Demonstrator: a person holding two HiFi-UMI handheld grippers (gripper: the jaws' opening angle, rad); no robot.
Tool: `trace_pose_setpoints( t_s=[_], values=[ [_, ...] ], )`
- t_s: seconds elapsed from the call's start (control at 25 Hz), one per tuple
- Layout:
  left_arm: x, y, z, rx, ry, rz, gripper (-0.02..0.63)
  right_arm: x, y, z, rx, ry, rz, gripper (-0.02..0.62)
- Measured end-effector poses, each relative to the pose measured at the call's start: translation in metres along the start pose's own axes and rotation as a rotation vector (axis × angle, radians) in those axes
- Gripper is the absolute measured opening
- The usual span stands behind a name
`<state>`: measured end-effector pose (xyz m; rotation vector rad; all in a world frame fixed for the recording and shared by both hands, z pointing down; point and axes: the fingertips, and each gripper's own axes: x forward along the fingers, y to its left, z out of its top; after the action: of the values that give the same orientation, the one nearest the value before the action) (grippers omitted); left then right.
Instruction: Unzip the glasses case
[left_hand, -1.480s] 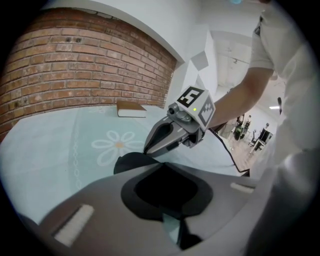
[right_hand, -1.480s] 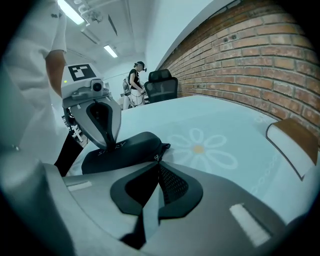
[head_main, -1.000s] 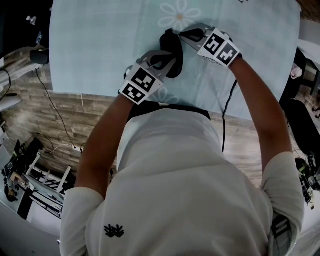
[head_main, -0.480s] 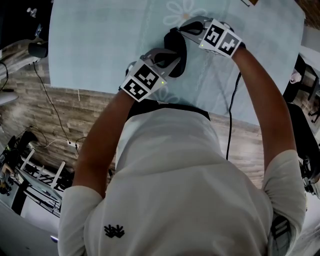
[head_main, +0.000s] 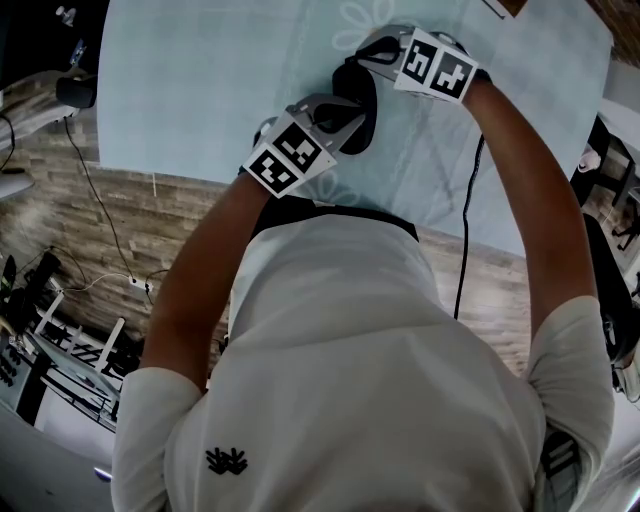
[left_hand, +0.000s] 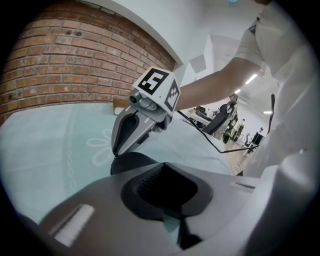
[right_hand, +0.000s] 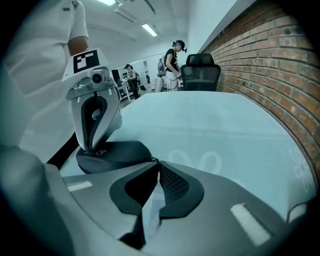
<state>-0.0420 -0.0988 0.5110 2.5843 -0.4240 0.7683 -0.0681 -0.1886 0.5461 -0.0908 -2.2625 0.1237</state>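
your left gripper (head_main: 335, 120) clamps the near end of the glasses case (head_main: 360, 100), top middle of the head view, so it can't slide. your right gripper (head_main: 367, 63) is pinched shut on what looks like the zip tab (right_hand: 149, 161), ready to pull.

Head view, over the last second: right gripper (head_main: 366, 58) has shifted up-frame, now overlapping the flower print (head_main: 350, 35). Case (head_main: 358, 105) went with it, far end swung right, so it lies more upright in frame. Left gripper (head_main: 338, 118) edged up and right, marker cube rotated slightly.
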Motion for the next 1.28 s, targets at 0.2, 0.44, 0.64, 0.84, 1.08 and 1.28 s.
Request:
trace_pose_setpoints(
  t_s=[0.2, 0.44, 0.64, 0.84, 1.08, 1.28],
  values=[
    [0.001, -0.002, 0.0, 0.002, 0.006, -0.007, 0.055, 0.0, 0.001, 0.0, -0.027, 0.015, 0.008, 0.014],
    [0.001, 0.0, 0.001, -0.047, 0.014, -0.004, 0.055, 0.0, -0.001, 0.001, -0.006, 0.002, -0.009, 0.022],
    [0.001, 0.003, -0.002, -0.07, 0.016, 0.019, 0.055, -0.006, -0.005, -0.002, 0.069, -0.042, -0.085, 0.023],
    [-0.001, 0.005, -0.005, -0.065, 0.012, 0.059, 0.057, -0.022, -0.003, -0.021, 0.162, -0.064, -0.181, 0.023],
    [-0.005, 0.01, 0.003, -0.073, -0.022, 0.129, 0.06, -0.044, 0.014, -0.048, 0.284, -0.109, -0.329, 0.006],
    [-0.018, 0.015, 0.013, -0.101, -0.08, 0.181, 0.06, -0.058, 0.049, -0.06, 0.401, -0.169, -0.398, 0.002]
  ],
)
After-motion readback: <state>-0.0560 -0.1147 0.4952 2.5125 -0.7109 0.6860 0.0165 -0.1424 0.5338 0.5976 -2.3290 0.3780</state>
